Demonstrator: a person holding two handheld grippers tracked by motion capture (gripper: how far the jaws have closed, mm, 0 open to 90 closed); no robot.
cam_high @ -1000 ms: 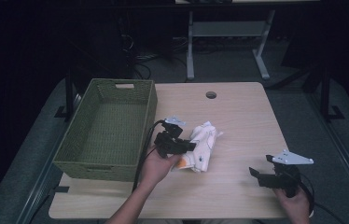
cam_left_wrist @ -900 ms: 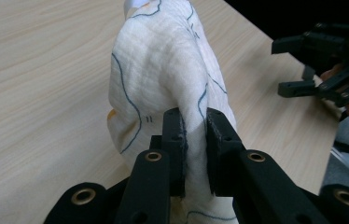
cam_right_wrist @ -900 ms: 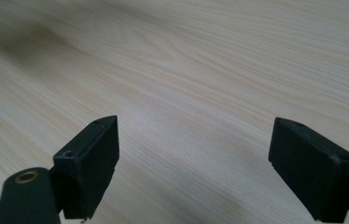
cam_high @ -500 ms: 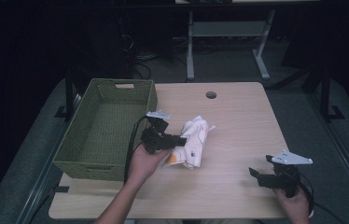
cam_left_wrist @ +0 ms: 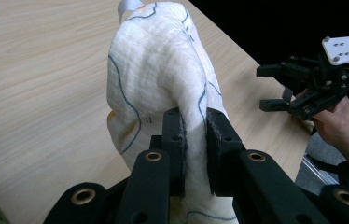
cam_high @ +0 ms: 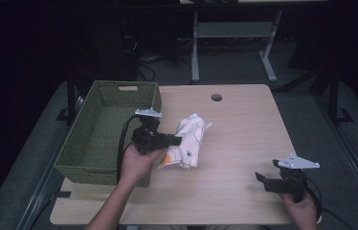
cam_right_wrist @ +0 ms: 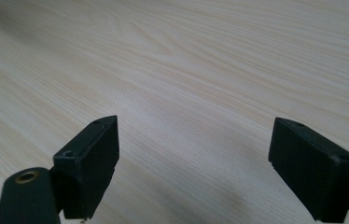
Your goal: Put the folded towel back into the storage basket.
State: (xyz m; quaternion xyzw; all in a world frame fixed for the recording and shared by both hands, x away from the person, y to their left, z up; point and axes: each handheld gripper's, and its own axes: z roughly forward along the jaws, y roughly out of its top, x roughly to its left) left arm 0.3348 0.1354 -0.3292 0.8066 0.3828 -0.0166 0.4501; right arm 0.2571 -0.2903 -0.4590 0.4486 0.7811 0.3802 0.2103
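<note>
Dark surroundings frame a pale wood-grain worktop [cam_high: 244, 143] with a round cable hole [cam_high: 216, 97] near its far edge. Behind it stand the white legs of another table [cam_high: 234, 43]. A green woven basket [cam_high: 101, 163] sits on the left part of the worktop, its near corner just beside the person's left hand [cam_high: 136, 160].

Left claw [cam_high: 177, 140]: jaws closed tight on a fold of a white cloth [cam_high: 189, 141] marked with thin dark lines and an orange patch. In the left gripper view the fabric [cam_left_wrist: 158, 70] is pinched between the two black pads [cam_left_wrist: 219, 140] and bulges away from them over the wood. The cloth is bunched up just right of the basket, near the middle of the worktop; whether its lower edge touches the surface cannot be told.

Right claw [cam_high: 262, 181]: jaws wide apart, gripping nothing, held by the right hand [cam_high: 301, 206] near the front right corner, well apart from the cloth. The right gripper view shows bare wood [cam_right_wrist: 200, 70] between its pads [cam_right_wrist: 91, 154].
</note>
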